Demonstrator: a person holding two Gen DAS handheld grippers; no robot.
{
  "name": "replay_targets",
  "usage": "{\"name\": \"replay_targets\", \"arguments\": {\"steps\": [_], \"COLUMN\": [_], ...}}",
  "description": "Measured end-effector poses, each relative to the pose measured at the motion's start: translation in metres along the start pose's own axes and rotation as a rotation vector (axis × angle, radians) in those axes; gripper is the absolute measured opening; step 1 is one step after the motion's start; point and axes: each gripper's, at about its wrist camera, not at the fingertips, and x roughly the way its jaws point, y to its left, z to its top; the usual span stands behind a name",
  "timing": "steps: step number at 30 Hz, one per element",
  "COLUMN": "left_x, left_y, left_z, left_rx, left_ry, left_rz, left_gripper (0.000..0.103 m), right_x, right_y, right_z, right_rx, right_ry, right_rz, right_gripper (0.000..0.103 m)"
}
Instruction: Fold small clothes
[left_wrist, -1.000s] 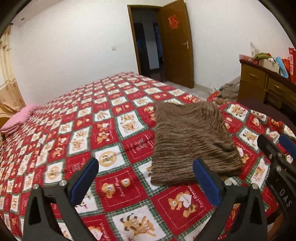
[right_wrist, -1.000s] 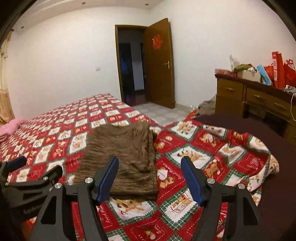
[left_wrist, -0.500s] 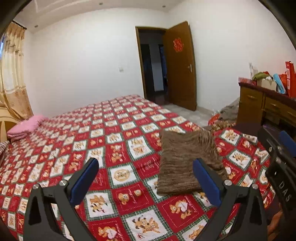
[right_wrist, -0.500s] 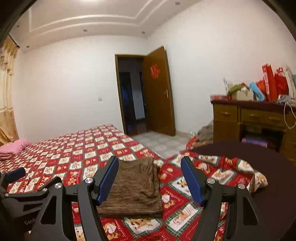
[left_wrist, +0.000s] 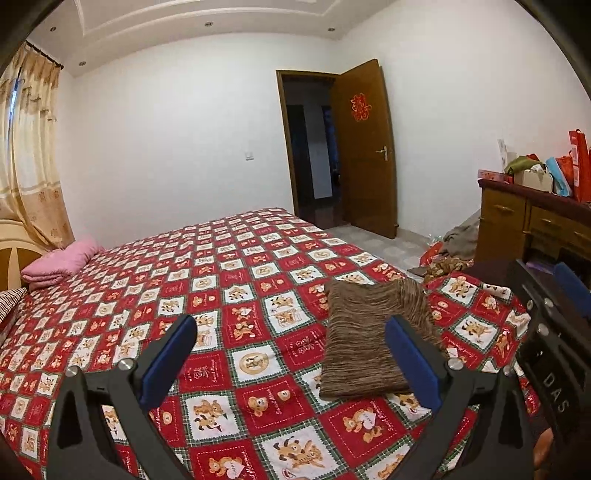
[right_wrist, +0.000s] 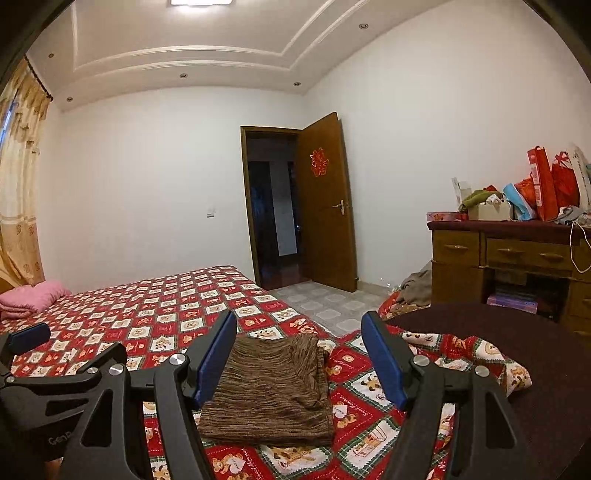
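A brown striped knit garment (left_wrist: 364, 339) (right_wrist: 269, 391) lies folded into a flat rectangle on the red bear-patterned bedspread (left_wrist: 236, 288) (right_wrist: 147, 306), near the bed's right corner. My left gripper (left_wrist: 291, 354) hovers above the bed, open, nothing between its blue pads; the garment sits behind its right finger. My right gripper (right_wrist: 299, 350) is also open and empty, held above and in front of the garment. Each gripper shows at the edge of the other's view: the right one (left_wrist: 554, 317), the left one (right_wrist: 33, 354).
A pink folded blanket (left_wrist: 59, 262) lies at the bed's head by a curtain (left_wrist: 29, 158). A wooden dresser (right_wrist: 509, 266) piled with bags stands at the right, clothes heaped on the floor beside it. An open door (right_wrist: 325, 206) is beyond the bed. A dark maroon surface (right_wrist: 517, 354) is at right.
Both grippers rose and tilted up, pulling back from the garment; it now sits lower and smaller in both views, and more wall and ceiling show. Jaws stayed open.
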Motion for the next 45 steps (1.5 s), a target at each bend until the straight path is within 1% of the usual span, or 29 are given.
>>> {"name": "replay_targets", "arguments": {"steps": [7,21,39,45], "left_x": [0.0021,0.0043,0.0046,0.0058], "left_y": [-0.0039,-0.0028,-0.0022,-0.003], "left_z": [-0.0007,-0.0005,-0.0009,-0.0014], "left_rx": [0.018,0.018,0.017,0.022], "left_ry": [0.005,0.013,0.014,0.013], "left_rz": [0.015,0.014,0.009,0.02], "left_gripper": [0.103,0.103,0.103,0.103], "right_x": [0.0038,0.0096,0.0092,0.0091], "right_y": [-0.0038,-0.0036,-0.0045,-0.0049], "right_z": [-0.0031,-0.007,-0.0084,-0.0089], "right_rx": [0.012,0.014,0.018,0.018], "right_ry": [0.017,0.041,0.045,0.046], "right_rz": [-0.003,0.002,0.001,-0.002], "right_gripper": [0.071,0.071,0.071,0.071]}}
